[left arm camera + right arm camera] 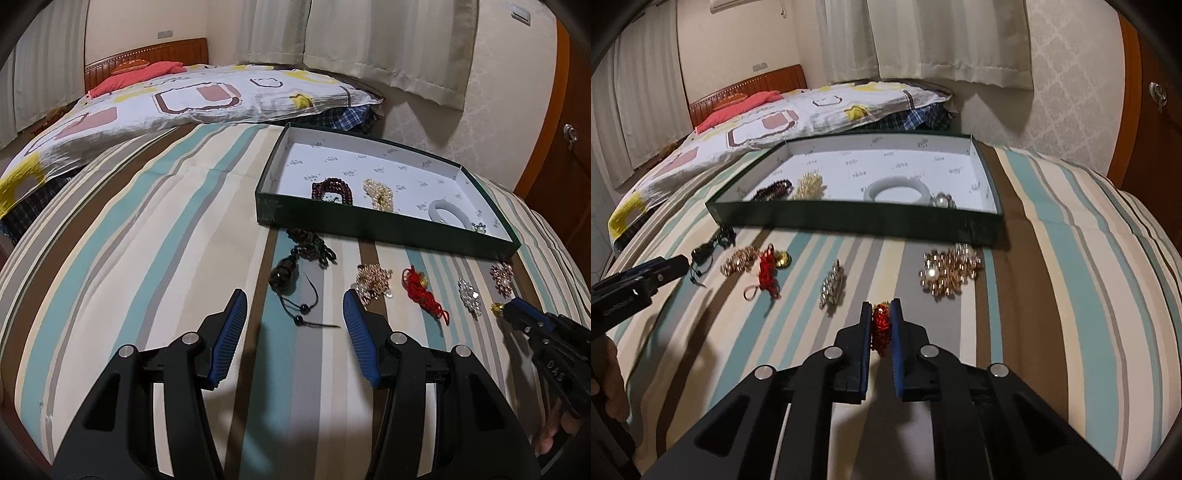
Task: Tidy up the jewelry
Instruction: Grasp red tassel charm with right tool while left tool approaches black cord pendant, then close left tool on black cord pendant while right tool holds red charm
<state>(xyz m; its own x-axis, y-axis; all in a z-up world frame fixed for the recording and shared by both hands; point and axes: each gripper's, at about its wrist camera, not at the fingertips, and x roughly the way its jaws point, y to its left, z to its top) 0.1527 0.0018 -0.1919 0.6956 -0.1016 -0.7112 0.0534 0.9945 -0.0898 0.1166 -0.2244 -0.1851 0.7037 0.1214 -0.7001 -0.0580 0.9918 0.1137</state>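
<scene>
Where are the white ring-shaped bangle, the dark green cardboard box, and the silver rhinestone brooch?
white ring-shaped bangle (897,186): right wrist view, upper band.
dark green cardboard box (849,218): right wrist view, front wall.
silver rhinestone brooch (833,286): right wrist view, middle.

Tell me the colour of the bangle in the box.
White bangle, clearest in the right wrist view.

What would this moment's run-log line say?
right gripper: shut on red-gold ornament | left gripper: open, empty | green box: four pieces inside

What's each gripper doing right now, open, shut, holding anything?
Left gripper: open, holding nothing, above the striped bedspread.
Right gripper: shut on a small red and gold ornament.
</scene>
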